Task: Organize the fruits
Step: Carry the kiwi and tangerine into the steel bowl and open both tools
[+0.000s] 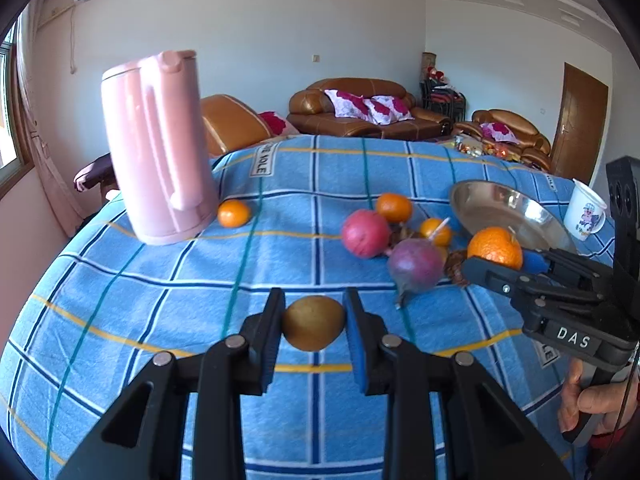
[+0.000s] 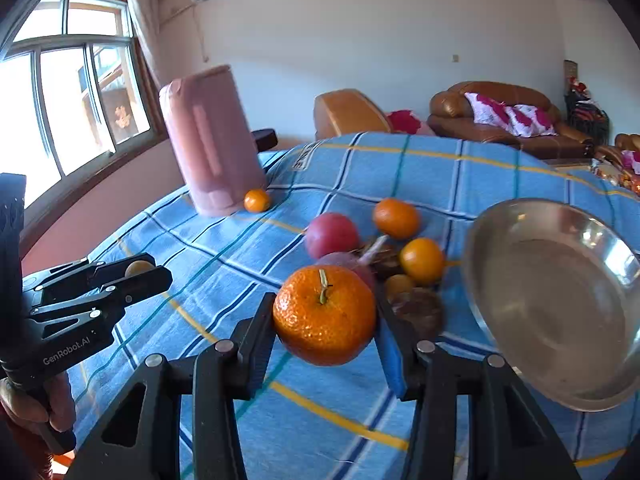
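My left gripper is shut on a brown kiwi above the blue checked cloth. My right gripper is shut on a large orange, next to the steel plate. It shows in the left wrist view holding the orange beside the plate. A red apple, a purple onion-like bulb and small tangerines lie in a cluster left of the plate. The left gripper with the kiwi shows at the left of the right wrist view.
A pink kettle stands at the far left of the table with a tangerine beside it. A white printed cup stands right of the plate. Brown sofas lie behind the table.
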Tool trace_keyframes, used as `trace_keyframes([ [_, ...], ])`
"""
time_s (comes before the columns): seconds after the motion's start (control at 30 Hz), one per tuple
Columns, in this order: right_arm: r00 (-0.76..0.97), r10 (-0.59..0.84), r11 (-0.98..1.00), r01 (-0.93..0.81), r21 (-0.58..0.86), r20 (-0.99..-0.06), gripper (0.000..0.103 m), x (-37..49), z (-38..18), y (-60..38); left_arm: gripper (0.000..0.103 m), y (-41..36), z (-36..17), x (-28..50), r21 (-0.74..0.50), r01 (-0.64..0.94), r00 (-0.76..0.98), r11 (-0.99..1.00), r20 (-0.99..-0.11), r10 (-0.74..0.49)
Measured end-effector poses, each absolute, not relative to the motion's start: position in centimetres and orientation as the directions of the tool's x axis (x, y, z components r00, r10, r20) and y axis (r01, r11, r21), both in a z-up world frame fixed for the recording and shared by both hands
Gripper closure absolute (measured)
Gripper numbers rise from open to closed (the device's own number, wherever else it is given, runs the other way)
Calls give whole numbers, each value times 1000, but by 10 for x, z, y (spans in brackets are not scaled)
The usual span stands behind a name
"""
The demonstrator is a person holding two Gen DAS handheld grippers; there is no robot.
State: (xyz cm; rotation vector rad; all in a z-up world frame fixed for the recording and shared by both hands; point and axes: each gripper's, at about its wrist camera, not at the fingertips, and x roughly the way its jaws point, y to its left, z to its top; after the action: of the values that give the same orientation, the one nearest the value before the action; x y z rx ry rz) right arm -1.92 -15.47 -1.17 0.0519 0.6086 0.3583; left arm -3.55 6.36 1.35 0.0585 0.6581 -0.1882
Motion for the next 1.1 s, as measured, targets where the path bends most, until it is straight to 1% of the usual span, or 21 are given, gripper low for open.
trace_keyframes([
  [0.1,801,264,964,-236,123,-537,54,-20,-9,-188,72,32,19,-27,-6,231,783,973,-593,-190],
  [0.23,821,198,979,-142,145,-536,54,-16,-8,-229,72,-10,22,-19,10,265,794,964,-570,-212],
  [0.43,848,49,998,-19,62,-528,54,-13,-6,-270,72,-64,23,-5,15,300,792,954,-561,-240],
  [0.53,844,9,997,35,72,-537,54,-12,-7,-296,72,-90,21,1,21,315,792,949,-556,-251],
  [0.63,838,-42,996,80,46,-545,54,-9,-9,-312,72,-116,19,8,21,325,790,946,-555,-259],
  [0.83,823,-104,993,113,-19,-558,54,-6,-13,-321,72,-155,7,27,32,334,773,942,-581,-255],
  [1.1,791,-88,993,116,8,-606,54,4,-21,-331,72,-184,-7,39,41,356,755,933,-601,-262],
])
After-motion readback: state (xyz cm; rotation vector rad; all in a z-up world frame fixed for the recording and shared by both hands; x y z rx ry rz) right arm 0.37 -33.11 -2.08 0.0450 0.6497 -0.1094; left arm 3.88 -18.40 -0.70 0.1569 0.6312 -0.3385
